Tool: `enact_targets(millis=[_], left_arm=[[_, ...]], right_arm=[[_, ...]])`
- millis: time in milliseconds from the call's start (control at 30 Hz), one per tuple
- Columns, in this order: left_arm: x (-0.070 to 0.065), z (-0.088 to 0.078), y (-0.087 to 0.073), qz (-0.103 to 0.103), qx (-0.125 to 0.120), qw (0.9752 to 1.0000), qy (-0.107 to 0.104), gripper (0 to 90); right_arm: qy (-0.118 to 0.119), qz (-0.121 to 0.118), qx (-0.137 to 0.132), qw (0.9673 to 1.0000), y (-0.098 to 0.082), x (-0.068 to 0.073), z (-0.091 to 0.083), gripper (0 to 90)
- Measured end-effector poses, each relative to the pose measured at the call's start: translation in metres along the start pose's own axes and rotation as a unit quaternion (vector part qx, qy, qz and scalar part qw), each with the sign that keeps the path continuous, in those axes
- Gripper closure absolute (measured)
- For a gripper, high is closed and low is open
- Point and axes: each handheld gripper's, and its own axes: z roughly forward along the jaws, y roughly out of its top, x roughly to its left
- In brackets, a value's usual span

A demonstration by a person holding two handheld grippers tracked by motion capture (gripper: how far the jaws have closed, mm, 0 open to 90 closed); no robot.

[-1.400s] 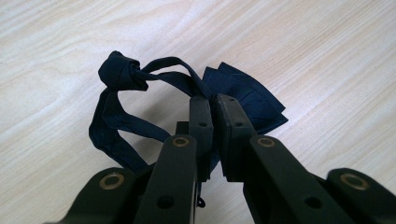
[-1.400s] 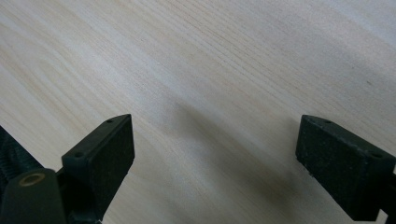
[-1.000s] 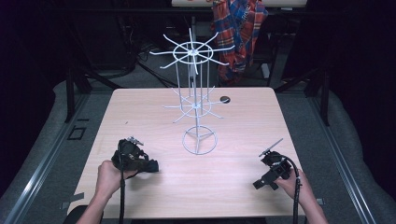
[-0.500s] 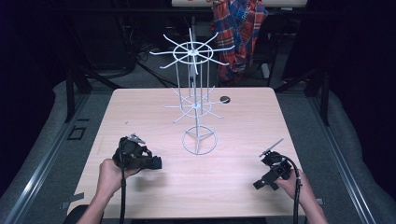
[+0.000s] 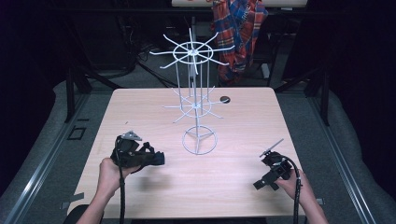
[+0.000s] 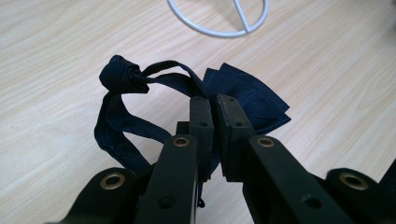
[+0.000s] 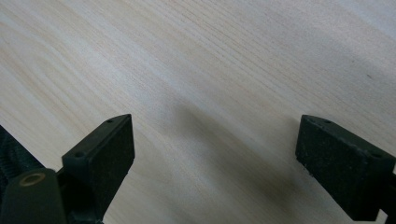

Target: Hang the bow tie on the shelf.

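Dark navy bow tie (image 6: 187, 93), plain, no pattern. White wire rack (image 5: 196, 93). Light wood-grain table (image 5: 233, 186). Black grippers, left (image 6: 214, 109) and right (image 7: 215, 158). Red-blue plaid shirt (image 5: 240, 28) behind. Grey floor (image 5: 355, 140).

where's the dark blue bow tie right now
The dark blue bow tie is clamped in the left gripper, at the table's near left in the high view, just left of the white wire rack's ring base.

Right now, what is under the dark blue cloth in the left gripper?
Bare wooden table lies under the dark blue cloth. The left gripper covers the cloth's middle, so that part stays hidden.
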Motion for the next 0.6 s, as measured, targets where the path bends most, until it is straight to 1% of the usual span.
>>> enact_targets(millis=[167, 233, 267, 333, 367, 400, 433, 567, 600], left_arm=[[0.002, -0.003, 0.005, 0.001, -0.017, 0.9998, 0.006, 85.7], [0.003, -0.004, 0.007, 0.0, -0.024, 0.9997, 0.004, 85.7], [0.005, -0.005, 0.008, 0.001, -0.028, 0.9996, 0.001, 85.7], [0.007, -0.006, 0.009, 0.005, -0.036, 0.9993, 0.001, 85.7], [0.008, -0.006, 0.009, 0.002, -0.039, 0.9992, 0.0, 85.7], [0.01, -0.007, 0.009, 0.002, -0.042, 0.9991, 0.001, 85.7], [0.011, -0.007, 0.009, -0.002, -0.046, 0.9989, 0.001, 85.7], [0.014, -0.01, 0.011, -0.003, -0.056, 0.9984, 0.005, 85.7], [0.015, -0.01, 0.012, -0.003, -0.059, 0.9982, 0.005, 85.6]], right_arm=[[0.0, -0.007, 0.009, 0.9999, 0.001, -0.001, 0.0, 11.4], [0.0, -0.006, 0.008, 0.9999, 0.0, -0.001, 0.0, 11.4], [0.0, -0.005, 0.007, 1.0, 0.0, -0.001, 0.0, 11.4], [-0.002, -0.001, 0.004, 1.0, 0.0, -0.001, 0.0, 11.4], [-0.003, 0.002, 0.001, 1.0, -0.001, 0.0, 0.001, 11.5], [-0.002, -0.004, 0.008, 1.0, 0.0, -0.001, 0.0, 11.4], [-0.002, -0.004, 0.008, 1.0, -0.001, -0.001, 0.0, 11.4], [-0.001, -0.003, 0.008, 1.0, -0.001, -0.001, 0.0, 11.5], [0.002, 0.003, 0.001, 1.0, -0.001, 0.0, 0.001, 11.5]])
